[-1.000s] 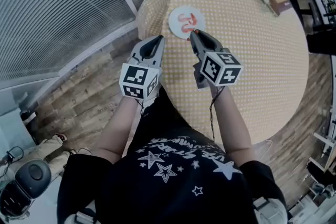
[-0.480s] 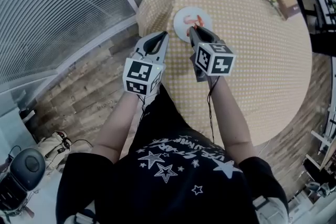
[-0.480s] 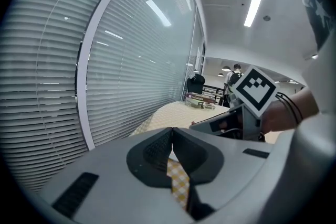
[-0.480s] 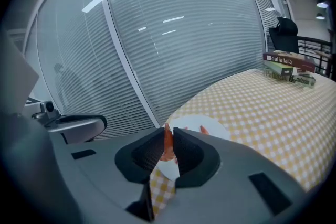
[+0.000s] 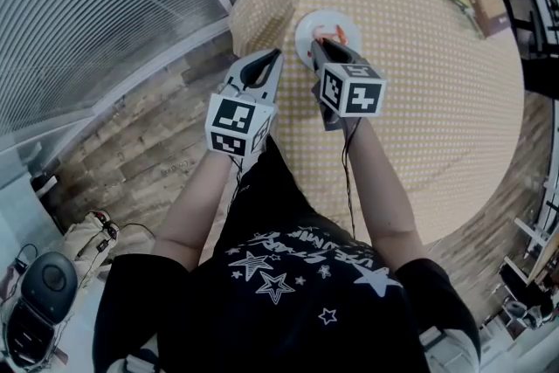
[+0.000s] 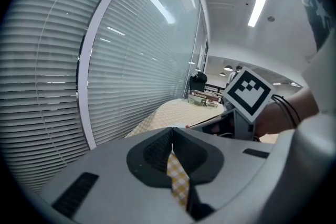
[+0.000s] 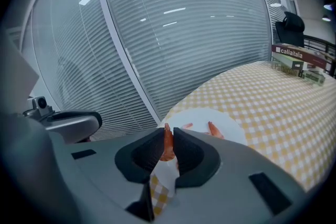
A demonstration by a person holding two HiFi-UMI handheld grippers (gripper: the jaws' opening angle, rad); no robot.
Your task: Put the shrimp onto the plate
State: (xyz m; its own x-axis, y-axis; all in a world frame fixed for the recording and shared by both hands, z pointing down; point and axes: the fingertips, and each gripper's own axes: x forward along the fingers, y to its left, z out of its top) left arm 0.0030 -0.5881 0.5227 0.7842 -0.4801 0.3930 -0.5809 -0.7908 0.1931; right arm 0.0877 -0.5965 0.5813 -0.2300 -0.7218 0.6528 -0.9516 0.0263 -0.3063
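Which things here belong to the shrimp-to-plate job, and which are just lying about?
Job: shrimp gripped in the right tongs; plate; second shrimp already on it.
Lying about: books, far from the plate; left tongs, shut and empty.

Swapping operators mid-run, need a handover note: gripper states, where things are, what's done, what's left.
Left gripper: shut, empty, by the table edge.
Right gripper: shut on a shrimp, over the near rim of the plate.
Plate: on the table, with another shrimp lying on it.
Done: shrimp gripped and over the plate; contact with the plate unclear.
Left: likely lower, open the right gripper, pull away.
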